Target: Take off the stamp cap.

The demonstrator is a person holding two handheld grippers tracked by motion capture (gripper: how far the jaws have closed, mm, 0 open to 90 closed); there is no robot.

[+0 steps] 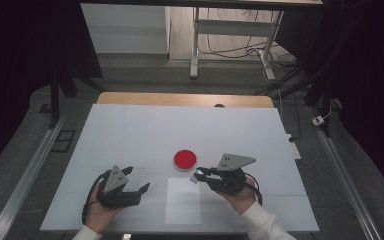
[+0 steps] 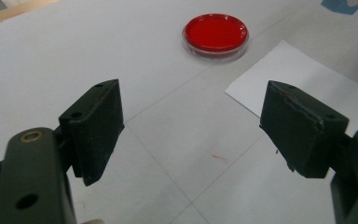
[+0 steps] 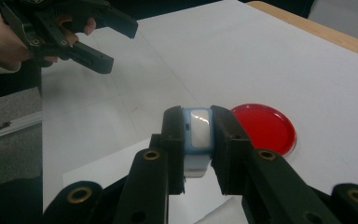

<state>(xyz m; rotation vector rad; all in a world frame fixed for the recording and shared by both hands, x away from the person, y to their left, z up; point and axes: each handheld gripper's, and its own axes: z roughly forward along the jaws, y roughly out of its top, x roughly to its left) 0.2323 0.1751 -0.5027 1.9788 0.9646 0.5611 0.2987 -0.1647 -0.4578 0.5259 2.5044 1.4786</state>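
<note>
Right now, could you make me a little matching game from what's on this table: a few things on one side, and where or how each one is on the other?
Things:
1. round red dish
2. small light-blue and white block
3. white paper sheet
4. left claw

States:
A. open, holding nothing
B. flat at the table's near edge
C. clamped in the right claw
D. standing free on the table

Pairs: 1-D, 2-C, 3-B, 4-A

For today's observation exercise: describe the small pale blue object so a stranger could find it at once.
Start at the white table, then find the round red dish near its middle. Just right of it, the right gripper is shut on the small pale blue object with a glossy white face, the one thing here held off the table.
</note>
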